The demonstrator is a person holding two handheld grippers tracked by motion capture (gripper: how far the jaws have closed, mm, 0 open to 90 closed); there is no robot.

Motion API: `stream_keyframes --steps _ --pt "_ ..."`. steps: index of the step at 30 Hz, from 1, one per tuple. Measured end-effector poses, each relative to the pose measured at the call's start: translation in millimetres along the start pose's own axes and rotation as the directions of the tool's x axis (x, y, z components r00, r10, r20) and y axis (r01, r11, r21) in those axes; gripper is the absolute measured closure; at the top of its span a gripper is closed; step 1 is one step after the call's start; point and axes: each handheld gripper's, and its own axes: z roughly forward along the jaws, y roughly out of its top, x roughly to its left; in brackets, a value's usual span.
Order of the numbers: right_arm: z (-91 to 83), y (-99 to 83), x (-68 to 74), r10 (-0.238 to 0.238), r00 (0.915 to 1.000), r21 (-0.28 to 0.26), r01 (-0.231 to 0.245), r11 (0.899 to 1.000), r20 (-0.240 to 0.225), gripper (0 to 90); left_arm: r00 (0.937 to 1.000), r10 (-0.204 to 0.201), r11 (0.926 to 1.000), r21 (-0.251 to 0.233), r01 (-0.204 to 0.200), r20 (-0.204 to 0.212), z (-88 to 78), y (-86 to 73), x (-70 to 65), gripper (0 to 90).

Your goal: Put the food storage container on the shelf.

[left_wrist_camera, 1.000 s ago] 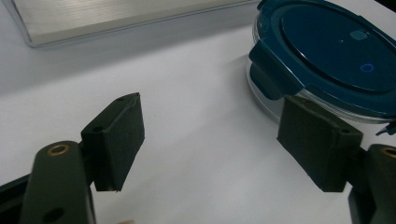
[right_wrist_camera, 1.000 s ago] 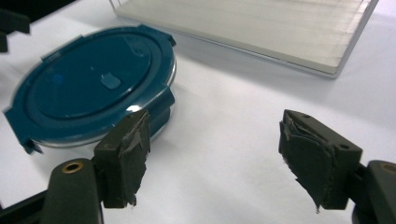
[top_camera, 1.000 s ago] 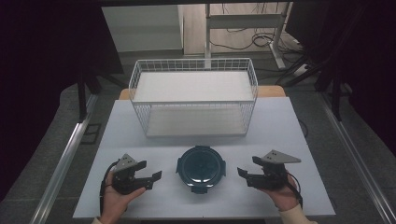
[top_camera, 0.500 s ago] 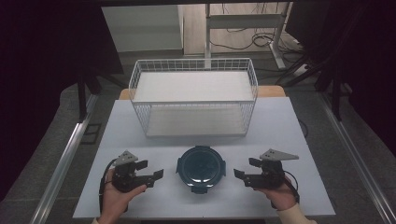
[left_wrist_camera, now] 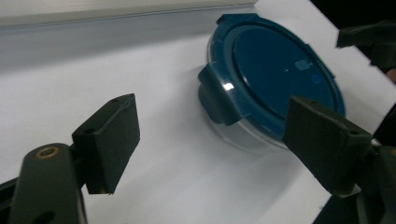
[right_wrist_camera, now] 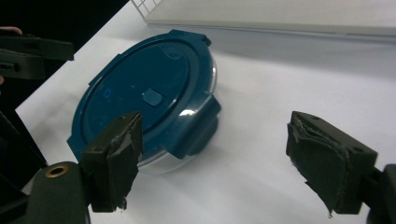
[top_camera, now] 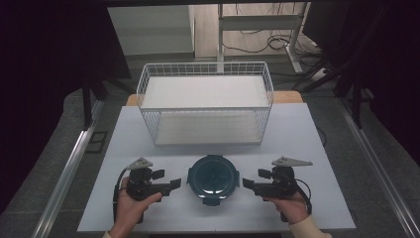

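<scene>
Container: a round clear tub (top_camera: 213,179) under a dark blue snap-on lid, four latch flaps folded down around the rim, a small raised valve at the lid's centre; it also shows in the left gripper view (left_wrist_camera: 273,79) and the right gripper view (right_wrist_camera: 149,98).
Where it sits: flat on the white table (top_camera: 307,134), at the near middle, in front of the wire basket (top_camera: 205,101) and apart from it.
Left gripper: held in the person's left hand, the left gripper (top_camera: 174,184) lies level just beside the container's left flank, tips pointed at it; its jaws stand apart with only bare tabletop between them and have just been opening.
Right gripper: the right gripper (top_camera: 247,184) mirrors it on the other flank, close to a latch flap without touching; jaws wide apart, nothing between the pads, and they too have just been opening, though less.
Between them: the container lies squarely between the two sets of tips, untouched by either.
Edges: the table's near edge runs just behind both hands; the side edges lie well out from each gripper.
Open room: bare white surface lies left and right of the container, and a clear strip separates it from the basket's front wire wall.
</scene>
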Motion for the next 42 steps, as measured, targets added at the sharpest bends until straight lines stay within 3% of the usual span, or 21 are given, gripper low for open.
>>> stream_keyframes --steps 5,8,9,10,11,12,13,16,20,25,30,32,33,35,36,38,39,42 --pt "14.6 3.9 5.0 0.065 0.9974 0.028 -0.064 0.998 -0.031 16.6 0.9972 -0.053 0.9985 0.021 0.052 0.053 12.5 7.7 -0.8 15.3" --pt "19.8 5.4 4.7 0.08 0.9958 0.045 -0.078 0.996 -0.044 15.9 0.9939 -0.079 0.9966 0.031 0.077 0.077 18.9 12.3 0.0 13.5" --pt "24.1 7.3 2.9 0.1 0.994 0.053 -0.098 0.994 -0.044 15.7 0.9899 -0.107 0.9937 0.043 0.104 0.093 26.2 16.0 1.1 13.2" --pt "24.1 7.3 2.9 0.1 0.994 0.053 -0.098 0.994 -0.044 15.7 0.9899 -0.107 0.9937 0.043 0.104 0.093 26.2 16.0 1.1 13.1" --pt "28.4 8.4 1.2 0.137 0.9888 0.061 -0.133 0.989 -0.06 15.0 0.9874 -0.119 0.992 0.055 0.113 0.104 30.1 17.1 1.9 12.9" --pt "30.3 8.5 0.7 0.147 0.987 0.067 -0.142 0.988 -0.065 14.6 0.9806 -0.149 0.9872 0.076 0.14 0.128 38.0 18.0 3.7 12.6" --pt "32.2 8.6 0.3 0.152 0.986 0.071 -0.147 0.987 -0.069 14.4 0.9787 -0.158 0.9855 0.082 0.148 0.131 41.6 18.3 4.4 12.6" --pt "35.1 8.5 -0.4 0.168 0.9829 0.074 -0.163 0.984 -0.074 14.2 0.9769 -0.166 0.9831 0.101 0.153 0.135 48.1 18.9 5.4 12.0" --pt "41.1 6.9 1.1 0.197 0.9766 0.079 -0.191 0.978 -0.086 13.8 0.9633 -0.205 0.9731 0.143 0.181 0.174 59.1 17.6 7.6 11.4" --pt "52.9 0.8 3.8 0.227 0.9698 0.115 -0.217 0.97 -0.089 13.5 0.9611 -0.21 0.9693 0.167 0.18 0.18 65.3 15.5 7.6 11.3" --pt "60.7 -3.4 7.0 0.255 0.9615 0.124 -0.242 0.962 -0.103 13.7 0.9457 -0.247 0.9602 0.184 0.21 0.211 72.4 14.8 9.4 12.4" --pt "61.5 -3.9 7.3 0.262 0.9595 0.127 -0.248 0.96 -0.104 13.7 0.9446 -0.25 0.9593 0.187 0.212 0.213 73.8 14.3 9.2 12.4" --pt "62.7 -4.5 7.4 0.277 0.9545 0.129 -0.263 0.956 -0.11 13.7 0.9396 -0.26 0.956 0.197 0.218 0.223 76.6 13.5 8.8 12.8" --pt "63.3 -4.8 7.6 0.29 0.9498 0.128 -0.276 0.953 -0.116 13.7 0.9378 -0.263 0.9548 0.201 0.219 0.227 77.9 13.1 9.0 13.0" --pt "64.6 -5.9 8.3 0.305 0.9439 0.13 -0.289 0.949 -0.127 14.3 0.9301 -0.272 0.952 0.211 0.222 0.247 79.7 12.3 9.3 15.2" --pt "65.0 -6.4 9.3 0.311 0.9414 0.133 -0.294 0.946 -0.13 15.2 0.9291 -0.273 0.9512 0.215 0.221 0.25 80.3 12.2 9.2 16.8" --pt "65.3 -7.3 11.3 0.322 0.9388 0.132 -0.306 0.943 -0.123 17.5 0.9363 -0.262 0.9538 0.211 0.214 0.234 80.2 11.5 8.3 18.5" --pt "65.2 -8.4 11.4 0.332 0.9372 0.124 -0.319 0.94 -0.106 21.8 0.9381 -0.26 0.953 0.217 0.211 0.229 80.9 11.1 8.2 21.3"
